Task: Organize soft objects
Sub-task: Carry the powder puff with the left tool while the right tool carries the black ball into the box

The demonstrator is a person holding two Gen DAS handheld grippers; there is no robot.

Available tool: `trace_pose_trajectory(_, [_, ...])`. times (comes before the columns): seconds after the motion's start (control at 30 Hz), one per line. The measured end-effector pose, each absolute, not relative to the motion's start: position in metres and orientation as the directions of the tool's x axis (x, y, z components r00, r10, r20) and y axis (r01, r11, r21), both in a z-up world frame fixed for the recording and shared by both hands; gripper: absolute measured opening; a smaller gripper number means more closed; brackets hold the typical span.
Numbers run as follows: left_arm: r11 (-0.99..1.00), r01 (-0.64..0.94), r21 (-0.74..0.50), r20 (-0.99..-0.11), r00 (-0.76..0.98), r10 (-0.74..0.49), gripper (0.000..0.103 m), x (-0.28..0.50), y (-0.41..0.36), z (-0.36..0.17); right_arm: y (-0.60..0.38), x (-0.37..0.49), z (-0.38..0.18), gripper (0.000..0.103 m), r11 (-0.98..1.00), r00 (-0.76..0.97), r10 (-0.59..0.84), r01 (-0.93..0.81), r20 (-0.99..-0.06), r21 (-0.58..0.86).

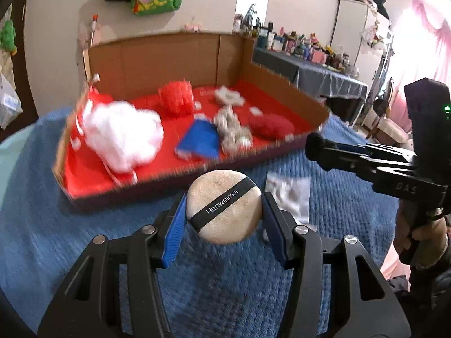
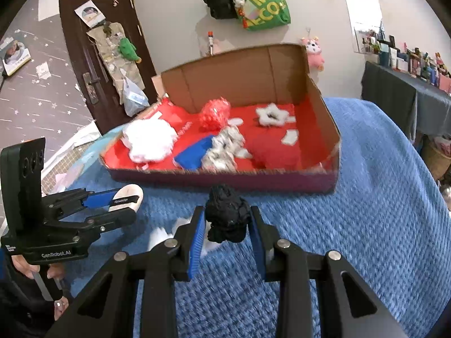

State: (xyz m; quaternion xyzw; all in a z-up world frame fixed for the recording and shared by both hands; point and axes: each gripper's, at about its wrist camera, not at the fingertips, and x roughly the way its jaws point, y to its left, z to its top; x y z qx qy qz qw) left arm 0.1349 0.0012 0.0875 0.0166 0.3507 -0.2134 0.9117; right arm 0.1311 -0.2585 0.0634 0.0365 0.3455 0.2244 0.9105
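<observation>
Powder puff (image 1: 224, 207), round and beige with a fuzzy nap, sits clamped between the blue pads of the left gripper (image 1: 224, 214), lifted clear of the blue knitted blanket (image 1: 84, 225); a black band crosses it, printed "Hanweimei" in white. The right gripper (image 2: 227, 224) has its jaws pressed on a black scrunchie (image 2: 227, 217), a crumpled, knobbly ball of dark fabric, also off the blanket. At 12 o'clock from both grippers lies an open cardboard box (image 2: 324, 118) with a red floor, holding a white fluffy wad (image 2: 149, 140), a red mesh ball (image 2: 214, 112), a blue cloth (image 2: 194, 152), a grey-white scrunchie (image 2: 225, 149) and a white star-shaped piece (image 2: 272, 115). At 9 o'clock in the right wrist view, the left tool's body reads "GenRobot.AI". On the wall at 12 o'clock hangs a green bag (image 2: 265, 5) lettered "MEG" and "ECO".
</observation>
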Motion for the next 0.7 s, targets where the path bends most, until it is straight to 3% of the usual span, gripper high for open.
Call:
trace_pose_trajectory(0.2, [0.909,0.407,-0.094,-0.623,0.688,-0.373,0.050,0.180,0.014,0.130,-0.241,0.165,0.098,0.034,0.879,0.668,0.460,-0.437,-0.585,0.193])
trace_pose_trajectory(0.33, [0.912,0.404,-0.065,-0.666,0.663,-0.341,0.050,0.230,0.019,0.141,-0.224,0.213,0.115,0.034,0.867,0.645,0.469,-0.466,-0.603,0.176])
trace_pose_trajectory(0.7, [0.927,0.372,-0.040,-0.841,0.489,-0.232,0.050,0.356,0.028,0.105,-0.187,0.348,0.086,0.034,0.874,0.466,0.408,-0.447,-0.786,0.189])
